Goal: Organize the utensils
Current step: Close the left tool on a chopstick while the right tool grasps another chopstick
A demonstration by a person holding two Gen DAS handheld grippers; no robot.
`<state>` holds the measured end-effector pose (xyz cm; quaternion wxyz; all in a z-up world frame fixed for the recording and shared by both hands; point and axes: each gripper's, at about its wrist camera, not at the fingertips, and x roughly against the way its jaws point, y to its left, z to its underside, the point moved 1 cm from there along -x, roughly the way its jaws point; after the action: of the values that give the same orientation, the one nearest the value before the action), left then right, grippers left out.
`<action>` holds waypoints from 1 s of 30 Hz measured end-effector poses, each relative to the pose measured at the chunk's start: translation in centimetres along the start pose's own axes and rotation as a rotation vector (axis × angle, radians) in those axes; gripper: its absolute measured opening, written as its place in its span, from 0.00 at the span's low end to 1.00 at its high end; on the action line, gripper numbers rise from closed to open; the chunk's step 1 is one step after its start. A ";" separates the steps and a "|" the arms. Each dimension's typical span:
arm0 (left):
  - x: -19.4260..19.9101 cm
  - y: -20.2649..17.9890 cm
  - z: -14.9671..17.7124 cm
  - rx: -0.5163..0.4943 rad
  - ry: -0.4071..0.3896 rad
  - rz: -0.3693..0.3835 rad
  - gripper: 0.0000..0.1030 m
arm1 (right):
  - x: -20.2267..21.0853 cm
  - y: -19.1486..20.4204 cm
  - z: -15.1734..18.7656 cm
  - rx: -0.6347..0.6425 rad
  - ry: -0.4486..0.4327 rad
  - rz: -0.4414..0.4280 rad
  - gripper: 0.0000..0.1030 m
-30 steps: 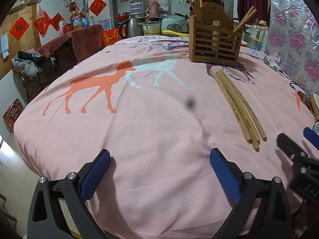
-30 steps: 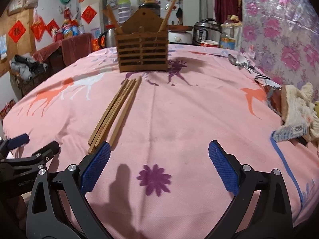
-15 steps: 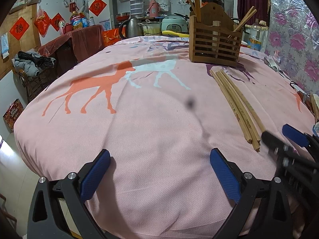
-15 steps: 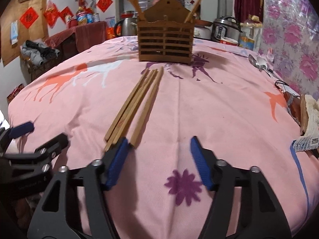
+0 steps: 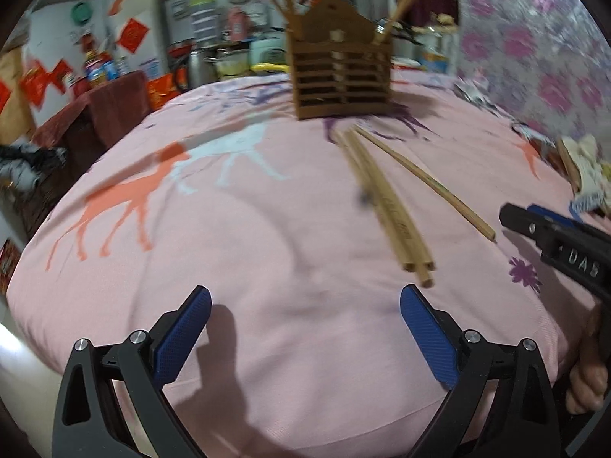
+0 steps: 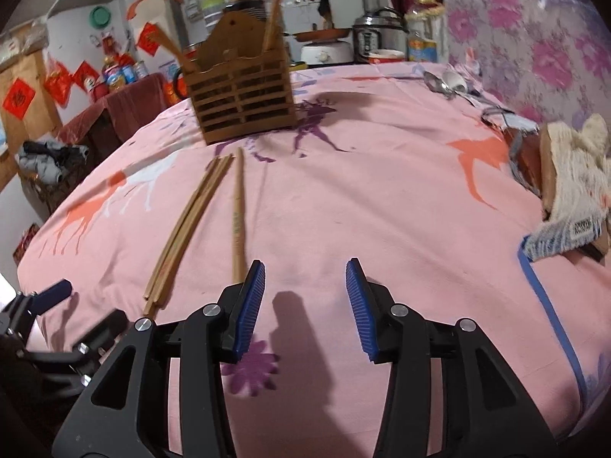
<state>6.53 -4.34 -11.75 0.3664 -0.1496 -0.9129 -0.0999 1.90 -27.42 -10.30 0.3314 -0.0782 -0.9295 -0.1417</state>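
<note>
Several wooden chopsticks lie on the pink tablecloth. A bundle (image 5: 385, 206) (image 6: 187, 221) lies together, and one single chopstick (image 5: 427, 181) (image 6: 238, 213) lies apart to its right. A wooden slatted utensil holder (image 5: 340, 72) (image 6: 240, 95) stands at the far side with a few chopsticks in it. My left gripper (image 5: 305, 334) is open and empty, low over the cloth short of the bundle's near end. My right gripper (image 6: 305, 305) is partly open and empty; its left finger (image 6: 252, 305) is at the single chopstick's near end. It also shows in the left wrist view (image 5: 553, 240).
Metal spoons (image 6: 446, 82) lie at the far right of the table. A knitted cloth and dark objects (image 6: 565, 175) sit at the right edge. Pots, bottles and a rice cooker (image 6: 378, 38) stand behind the table. The table edge is close below both grippers.
One chopstick now lies apart from the bundle, pushed right. My right gripper narrowed and moved to that chopstick's near end. My left gripper swung right, toward the bundle.
</note>
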 end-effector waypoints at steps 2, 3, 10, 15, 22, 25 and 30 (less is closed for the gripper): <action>-0.5 -0.4 -0.5 -0.007 0.003 0.005 0.95 | -0.2 -0.6 0.0 -0.029 0.011 -0.015 0.44; -0.8 -0.5 -0.7 0.001 0.011 0.009 0.95 | -0.3 -0.7 -0.1 -0.036 0.012 -0.022 0.44; -2.0 -1.3 -1.9 0.010 0.026 0.021 0.88 | -0.2 -1.0 -0.1 -0.048 0.010 -0.039 0.44; -1.9 -0.4 -2.5 0.012 0.022 0.015 0.20 | -0.1 -0.8 0.0 -0.044 0.006 -0.033 0.44; -1.5 4.6 -1.8 0.124 0.032 -0.022 0.14 | 0.2 0.8 0.6 0.025 0.003 -0.053 0.45; -1.4 5.0 -1.7 0.136 0.029 -0.019 0.15 | 0.1 1.9 1.1 0.076 0.003 -0.069 0.45; -1.8 4.2 -2.0 0.118 0.009 -0.032 0.21 | 0.0 3.1 1.5 0.133 0.003 -0.075 0.45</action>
<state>10.44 -1.36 -11.30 0.3770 -0.1125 -0.9179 -0.0523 1.79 -24.04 -10.73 0.3315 -0.0209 -0.9387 -0.0923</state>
